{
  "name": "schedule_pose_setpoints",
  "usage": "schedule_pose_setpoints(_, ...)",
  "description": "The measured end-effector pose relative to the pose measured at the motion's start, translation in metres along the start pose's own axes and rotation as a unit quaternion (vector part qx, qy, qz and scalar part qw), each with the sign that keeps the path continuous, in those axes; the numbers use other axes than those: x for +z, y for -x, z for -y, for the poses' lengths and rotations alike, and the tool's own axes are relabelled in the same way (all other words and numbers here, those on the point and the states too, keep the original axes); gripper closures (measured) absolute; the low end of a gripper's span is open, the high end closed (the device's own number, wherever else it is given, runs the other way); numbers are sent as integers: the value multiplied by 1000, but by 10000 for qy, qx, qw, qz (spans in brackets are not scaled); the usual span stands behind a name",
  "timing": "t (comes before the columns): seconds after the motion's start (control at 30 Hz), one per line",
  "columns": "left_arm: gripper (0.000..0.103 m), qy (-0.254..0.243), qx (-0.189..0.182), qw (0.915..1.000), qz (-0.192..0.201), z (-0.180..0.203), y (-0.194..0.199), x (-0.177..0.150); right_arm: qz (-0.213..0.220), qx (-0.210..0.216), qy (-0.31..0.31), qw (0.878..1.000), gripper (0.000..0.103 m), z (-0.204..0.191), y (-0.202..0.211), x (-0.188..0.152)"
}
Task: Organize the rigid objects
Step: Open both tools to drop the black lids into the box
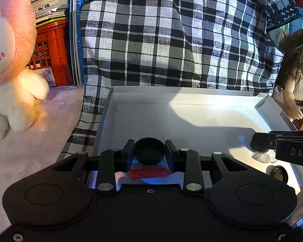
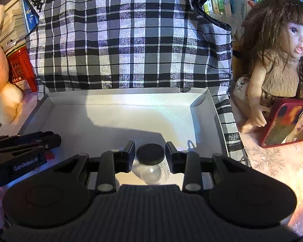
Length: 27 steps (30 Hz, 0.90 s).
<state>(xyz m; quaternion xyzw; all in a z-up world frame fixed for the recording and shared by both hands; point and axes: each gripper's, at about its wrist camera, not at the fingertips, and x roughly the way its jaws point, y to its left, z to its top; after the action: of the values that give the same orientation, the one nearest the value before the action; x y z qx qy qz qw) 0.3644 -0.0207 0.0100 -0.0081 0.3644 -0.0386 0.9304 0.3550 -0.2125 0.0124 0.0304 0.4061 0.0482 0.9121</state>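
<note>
Black cap (image 1: 149,151) sits clamped between the fingers of the left gripper (image 1: 149,154), held above a red item (image 1: 150,172) on the floor of the white box (image 1: 192,98). Right gripper (image 2: 150,157), jaws apart, straddles a clear jar (image 2: 153,171) with a black lid (image 2: 150,152) without touching it. Both grippers reach in over the box's near edge. Plaid cloth (image 2: 131,40) hangs behind; a plush rabbit (image 1: 8,60) stands left, a doll (image 2: 282,50) and red-framed picture (image 2: 288,123) right
</note>
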Motion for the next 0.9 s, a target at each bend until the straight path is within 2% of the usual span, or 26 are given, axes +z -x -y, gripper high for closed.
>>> schedule_pose_setpoints(0.23, 72, 57, -59, 10000, 29, -2, 4, 0, 58, 46, -95, 9999, 62, 3, 2, 0)
schedule_pose_setpoints(0.37, 61, 30, -168, 9997, 184, -1, 19, -4, 161, 109, -126, 9997, 61, 6, 15, -4)
schedule_pose_setpoints(0.43, 58, 16, -216, 9995, 242, 0, 29, -7, 215, 97, -86, 9997, 57, 6, 23, -9)
schedule_pose_setpoints(0.47, 55, -15, -246, 9993, 295, 1, 36, -9, 246, 95, -62, 9996, 48, 5, 28, -11)
schedule_pose_setpoints(0.57, 48, -98, -327, 9985, 438, 5, 57, -18, 397, 47, 97, 9992, 45, 1, 44, -20)
schedule_pose_setpoints(0.8, 42, -415, -470, 9959, 654, 16, 110, -48, 756, 93, 425, 9962, 30, -7, 85, -47)
schedule_pose_setpoints(0.9, 40, -419, -473, 9953, 730, 19, 129, -62, 855, 195, 481, 9950, 27, -10, 102, -61)
